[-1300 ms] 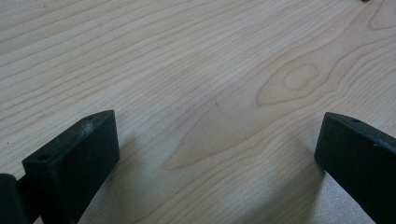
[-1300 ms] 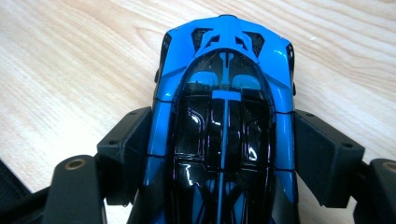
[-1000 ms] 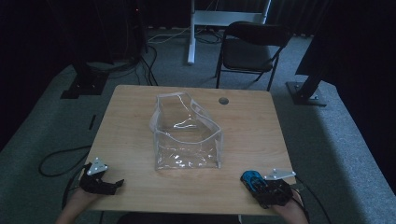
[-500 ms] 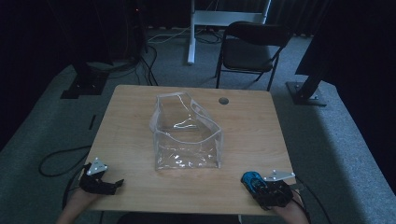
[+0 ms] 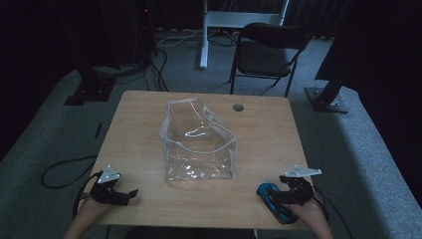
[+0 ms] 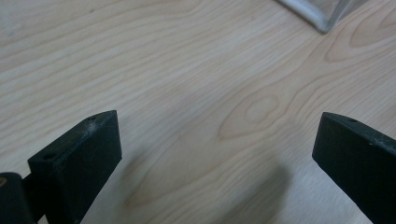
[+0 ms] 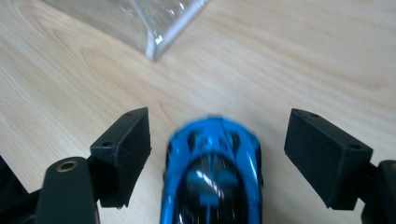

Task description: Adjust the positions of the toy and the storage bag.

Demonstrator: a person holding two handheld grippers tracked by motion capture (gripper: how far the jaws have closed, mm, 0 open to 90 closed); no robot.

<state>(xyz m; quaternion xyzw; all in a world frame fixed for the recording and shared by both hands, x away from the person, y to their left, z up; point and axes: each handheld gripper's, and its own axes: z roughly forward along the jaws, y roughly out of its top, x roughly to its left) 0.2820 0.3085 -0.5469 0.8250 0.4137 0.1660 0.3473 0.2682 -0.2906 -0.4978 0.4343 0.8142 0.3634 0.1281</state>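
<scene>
Sitting between the spread jaws of the right gripper [image 7: 217,154], a blue toy car [image 7: 212,177] is being straddled rather than pinched: a clear gap is being left on either side of its body, and the jaws have just been opening a little wider around it. In the high view the car [image 5: 274,201] is being shown at the near right corner of the wooden table [image 5: 139,129], close to the front edge, with the clear plastic pouch [image 5: 199,144] standing open well apart from it at the middle. The left gripper [image 6: 215,154] is being held low over bare wood at the near left, its jaws spread wide and nothing being gripped. Several risks are being judged from this. With the car so near the table's edge, it could be nudged off if one jaw is brought against it before the other. Its wheels are likely being left free to roll, so an off-centre closing could send it skating forward out of the grip. The pouch's soft walls could also be pushed over if the car is being lowered against the rim instead of through the opening.
</scene>
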